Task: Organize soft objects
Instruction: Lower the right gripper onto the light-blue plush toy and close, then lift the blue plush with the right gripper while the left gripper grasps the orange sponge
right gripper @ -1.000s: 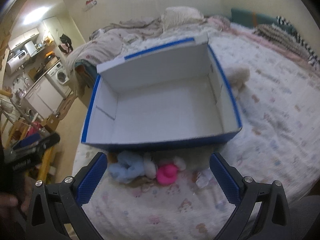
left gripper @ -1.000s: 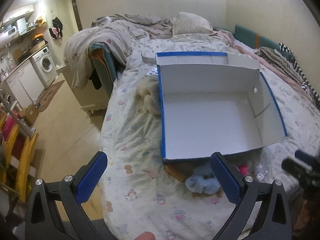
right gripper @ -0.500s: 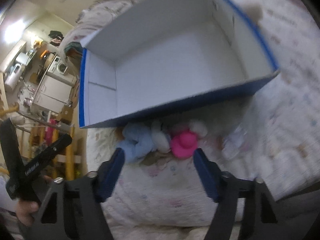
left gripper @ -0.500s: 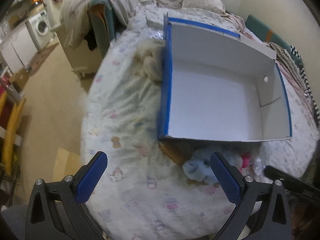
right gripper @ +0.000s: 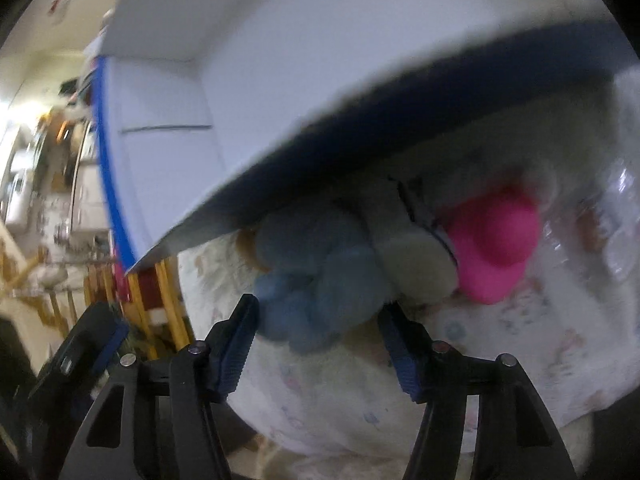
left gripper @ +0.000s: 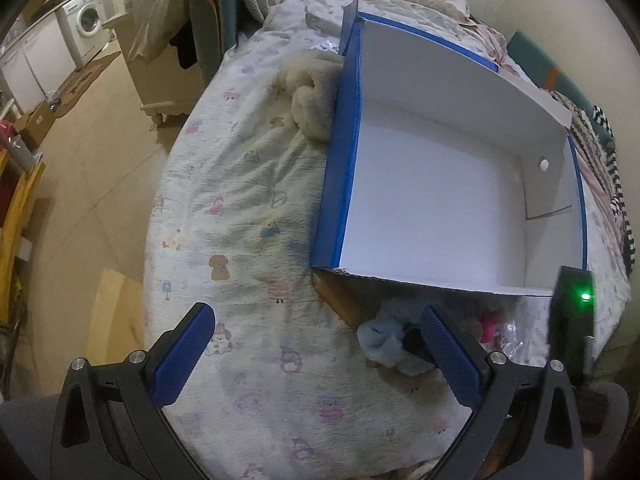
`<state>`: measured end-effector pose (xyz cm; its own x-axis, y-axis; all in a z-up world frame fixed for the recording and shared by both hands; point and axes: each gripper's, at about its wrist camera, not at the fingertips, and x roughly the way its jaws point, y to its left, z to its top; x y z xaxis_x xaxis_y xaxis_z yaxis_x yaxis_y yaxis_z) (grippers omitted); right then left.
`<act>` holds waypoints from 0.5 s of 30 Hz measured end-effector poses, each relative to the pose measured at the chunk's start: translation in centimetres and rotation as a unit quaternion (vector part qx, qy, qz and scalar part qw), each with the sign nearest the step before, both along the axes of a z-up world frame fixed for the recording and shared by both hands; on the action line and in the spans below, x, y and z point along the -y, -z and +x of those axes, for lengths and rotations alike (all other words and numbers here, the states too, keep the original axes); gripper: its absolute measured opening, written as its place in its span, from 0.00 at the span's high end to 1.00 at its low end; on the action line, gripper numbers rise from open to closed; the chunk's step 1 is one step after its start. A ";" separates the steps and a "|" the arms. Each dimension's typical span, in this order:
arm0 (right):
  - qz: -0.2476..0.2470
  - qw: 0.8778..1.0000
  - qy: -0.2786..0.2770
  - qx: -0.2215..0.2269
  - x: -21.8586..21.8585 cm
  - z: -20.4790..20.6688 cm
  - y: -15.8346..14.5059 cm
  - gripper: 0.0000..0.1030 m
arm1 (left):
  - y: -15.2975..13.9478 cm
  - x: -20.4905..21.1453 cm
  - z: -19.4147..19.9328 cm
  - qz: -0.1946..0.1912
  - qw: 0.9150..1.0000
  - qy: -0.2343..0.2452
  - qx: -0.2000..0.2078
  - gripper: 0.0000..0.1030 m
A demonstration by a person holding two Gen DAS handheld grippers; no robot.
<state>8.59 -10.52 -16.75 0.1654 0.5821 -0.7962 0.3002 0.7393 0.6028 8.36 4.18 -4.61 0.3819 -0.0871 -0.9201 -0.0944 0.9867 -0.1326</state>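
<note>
The right gripper (right gripper: 318, 320) has just been closing its jaws around the blue plush toy (right gripper: 320, 280), not visibly pinching yet. Beyond lies the empty white box (right gripper: 260, 80). Left gripper (left gripper: 316, 340) hangs wide apart. Next: clamp, lift over the wall.

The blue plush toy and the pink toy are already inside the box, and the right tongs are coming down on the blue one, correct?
Not inside. In the right wrist view the blue plush toy and pink toy lie on the bed in front of the box. The right tongs, jaws just closing, straddle the blue one.
</note>
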 end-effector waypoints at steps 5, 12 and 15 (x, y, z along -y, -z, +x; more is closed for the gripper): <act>0.007 1.000 0.019 0.011 -0.2 -0.4 -0.2 0.79 | 0.3 -0.3 0.1 0.002 1.000 -0.004 -0.007 0.00; 0.044 0.998 0.005 0.044 1.8 -2.3 -3.8 0.84 | 1.1 -1.0 0.2 -0.005 0.999 -0.023 -0.021 0.00; 0.061 0.996 -0.005 0.062 3.1 -2.9 -5.8 0.85 | 1.5 -0.7 0.2 -0.003 0.999 -0.022 -0.027 0.00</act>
<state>5.69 -13.66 -10.94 0.2516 0.6757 -0.6930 0.2108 0.6606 0.7206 8.61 4.85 -6.09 0.3353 -0.0774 -0.9389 -0.1446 0.9806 -0.1325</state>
